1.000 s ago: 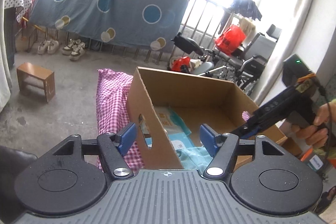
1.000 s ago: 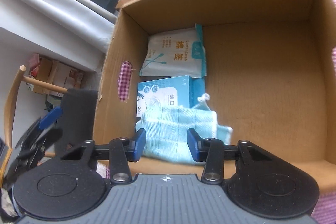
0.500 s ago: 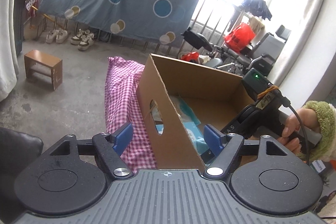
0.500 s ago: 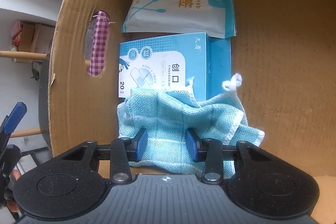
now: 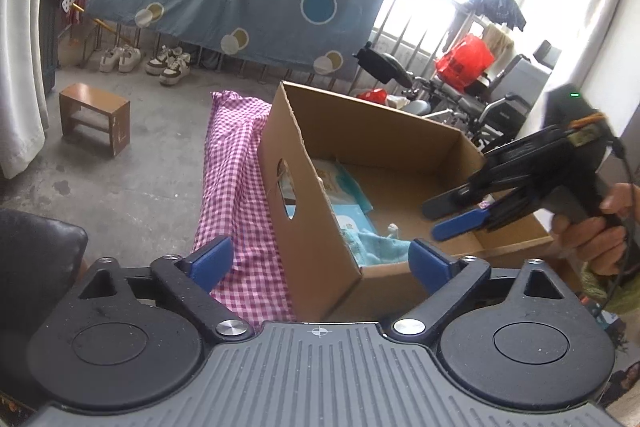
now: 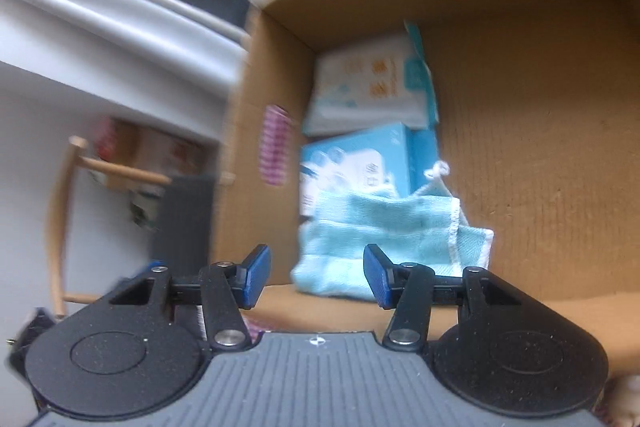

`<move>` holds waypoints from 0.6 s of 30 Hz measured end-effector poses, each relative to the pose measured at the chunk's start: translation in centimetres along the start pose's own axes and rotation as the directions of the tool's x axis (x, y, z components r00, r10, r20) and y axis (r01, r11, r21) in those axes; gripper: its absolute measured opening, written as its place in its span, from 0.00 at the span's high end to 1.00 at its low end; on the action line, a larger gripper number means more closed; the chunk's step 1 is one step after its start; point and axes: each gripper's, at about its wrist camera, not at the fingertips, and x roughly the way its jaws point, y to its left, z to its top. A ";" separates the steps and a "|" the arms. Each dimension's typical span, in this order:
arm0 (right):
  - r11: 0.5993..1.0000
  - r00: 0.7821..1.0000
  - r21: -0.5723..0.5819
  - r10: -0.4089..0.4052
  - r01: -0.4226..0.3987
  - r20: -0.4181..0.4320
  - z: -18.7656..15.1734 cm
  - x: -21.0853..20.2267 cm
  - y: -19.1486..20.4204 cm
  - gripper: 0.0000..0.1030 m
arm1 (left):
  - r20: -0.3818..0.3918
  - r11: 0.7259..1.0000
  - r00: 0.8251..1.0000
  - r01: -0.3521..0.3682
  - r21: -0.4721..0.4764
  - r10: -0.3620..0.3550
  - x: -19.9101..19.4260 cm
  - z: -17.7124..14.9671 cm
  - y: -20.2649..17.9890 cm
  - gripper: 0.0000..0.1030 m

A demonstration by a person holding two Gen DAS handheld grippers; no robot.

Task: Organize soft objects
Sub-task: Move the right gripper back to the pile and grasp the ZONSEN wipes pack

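Pulled back from the cloth point(image 6: 384, 235), right gripper point(image 6: 316, 275) now up near the box point(image 5: 384, 143) rim, jaws just opened and gripping nothing.

Lying crumpled in the box's near corner, cloth free of both pads, partly draped over a blue carton point(image 6: 360, 163), with a white packet point(image 6: 368, 87) farther along the same wall. Left gripper point(image 5: 320, 261) outside the box at its near corner, jaws just spread wide, astride the corner edge without pressing it, holding nothing. Checked fabric point(image 5: 236, 187) spread under and beside the box. Judged from this: cloth placement done; rest of the box floor bare; no other soft item visible outside, so remaining work cannot be told.
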 end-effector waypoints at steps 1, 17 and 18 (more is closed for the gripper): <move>1.000 0.999 -0.004 0.025 -0.025 0.035 -0.5 -1.3 0.1 0.44 | 0.005 1.000 1.000 -0.002 0.002 0.002 -0.3 -0.1 -0.2 0.07; 0.989 0.928 0.071 0.092 -0.126 0.360 -14.6 -8.3 -5.1 0.26 | -0.144 0.994 0.984 0.108 0.006 -0.106 -0.9 -4.0 -3.5 0.01; 0.992 0.929 0.076 0.068 -0.103 0.365 -15.2 -8.0 -5.3 0.26 | -0.170 0.993 0.979 0.117 0.014 -0.113 -0.5 -4.5 -3.8 0.01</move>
